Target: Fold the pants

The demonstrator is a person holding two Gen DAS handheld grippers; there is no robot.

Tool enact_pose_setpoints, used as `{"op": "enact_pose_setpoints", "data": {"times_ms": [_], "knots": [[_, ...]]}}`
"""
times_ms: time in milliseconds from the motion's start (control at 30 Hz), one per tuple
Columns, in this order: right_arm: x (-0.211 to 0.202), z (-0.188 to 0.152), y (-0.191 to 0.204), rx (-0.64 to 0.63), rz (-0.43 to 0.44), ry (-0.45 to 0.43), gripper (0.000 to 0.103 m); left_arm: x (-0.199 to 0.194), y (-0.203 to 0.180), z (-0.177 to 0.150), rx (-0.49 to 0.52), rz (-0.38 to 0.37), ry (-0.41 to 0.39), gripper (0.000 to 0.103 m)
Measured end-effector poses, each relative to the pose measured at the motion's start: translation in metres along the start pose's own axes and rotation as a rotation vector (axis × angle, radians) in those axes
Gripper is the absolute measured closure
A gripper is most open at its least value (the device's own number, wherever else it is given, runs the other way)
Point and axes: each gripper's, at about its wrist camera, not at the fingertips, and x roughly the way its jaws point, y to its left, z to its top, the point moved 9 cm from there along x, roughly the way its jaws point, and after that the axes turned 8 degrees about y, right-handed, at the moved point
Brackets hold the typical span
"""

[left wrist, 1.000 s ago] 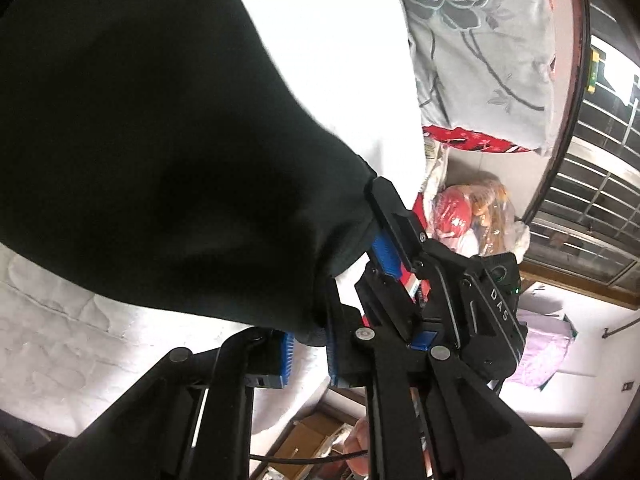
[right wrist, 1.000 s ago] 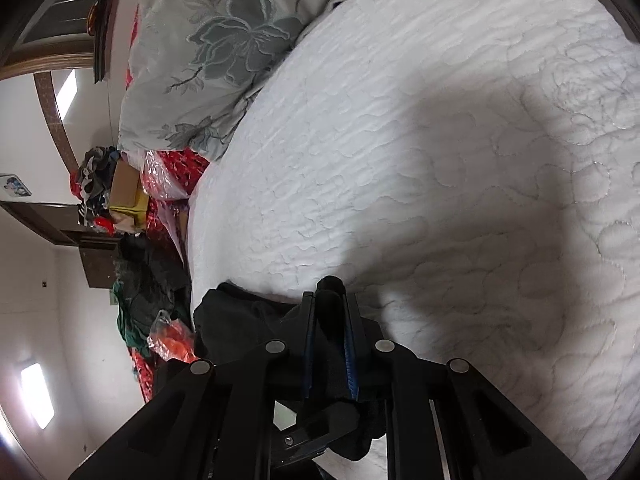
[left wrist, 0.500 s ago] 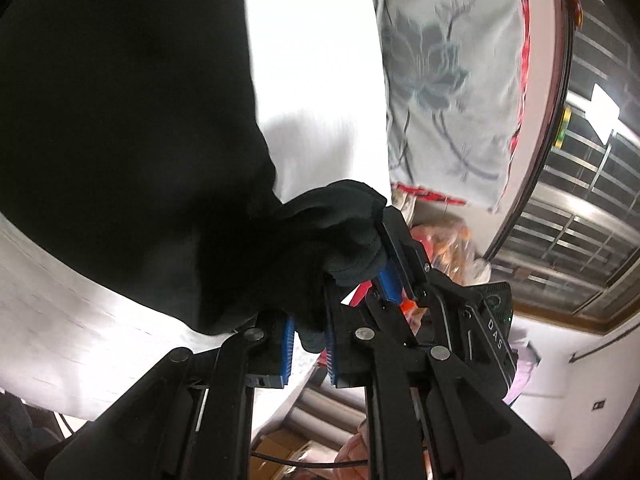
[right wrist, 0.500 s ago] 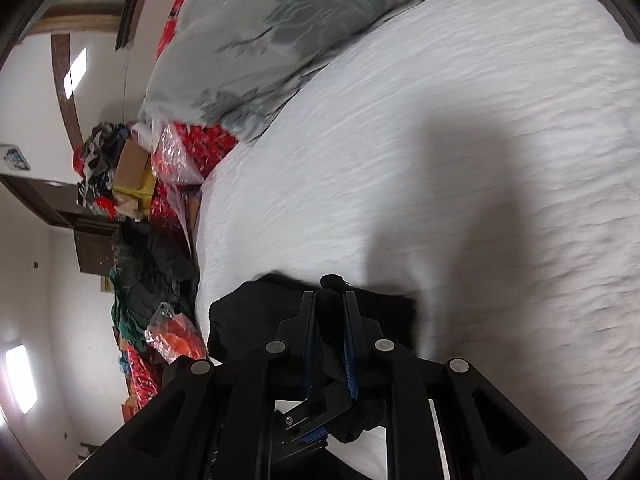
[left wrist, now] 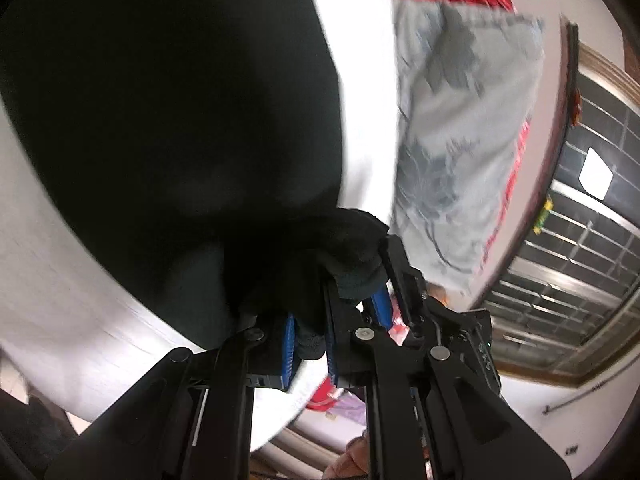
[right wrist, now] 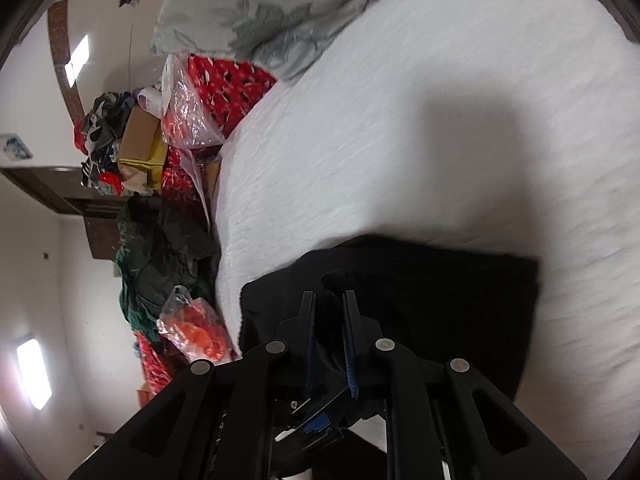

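The black pants (left wrist: 180, 120) fill the upper left of the left wrist view, draped over the white mattress (left wrist: 60, 280). My left gripper (left wrist: 308, 320) is shut on a bunched edge of them between its blue pads. Right beside it, the right gripper's fingers (left wrist: 400, 276) pinch the same bunch. In the right wrist view the pants (right wrist: 420, 292) lie as a dark slab on the mattress (right wrist: 440, 120) just ahead of my right gripper (right wrist: 330, 300). Its jaws are opening, with a roll of black fabric still pressed between the pads.
A grey floral pillow (right wrist: 260, 8) lies at the head of the bed, also in the left wrist view (left wrist: 460, 140). Red plastic-wrapped bundles (right wrist: 224, 96), a cardboard box (right wrist: 140, 136) and dark clothes (right wrist: 168, 248) crowd the bedside. A barred window (left wrist: 580, 240) stands at the right.
Both grippers have swept across the bed carrying the pants' edge. More black fabric now lies spread on the mattress in front of the right gripper. The pillow has shifted in both views.
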Motion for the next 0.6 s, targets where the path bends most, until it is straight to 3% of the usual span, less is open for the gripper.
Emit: {"op": "enact_pose_setpoints", "data": {"times_ms": [167,267,367,500,600], "knots": [[0.044,-0.003,0.002,0.032,-0.037,0.012,0.082,-0.022,0.020,0.016,-0.028,-0.002,0.012,0.093],[0.038,-0.006,0.012,0.007,-0.064,-0.008,0.074,-0.036,0.016,0.018,0.020,0.011,0.012,0.091],[0.010,-0.018,0.030,-0.062,-0.050,-0.040,0.068,-0.054,0.003,0.019,0.120,0.056,-0.009,0.083],[-0.042,-0.047,0.030,-0.083,0.006,-0.107,0.049,-0.072,-0.010,0.017,0.284,0.172,-0.035,0.052],[-0.062,-0.076,0.000,0.038,0.097,-0.131,0.045,-0.072,-0.017,0.017,0.401,0.260,-0.043,0.050]]}}
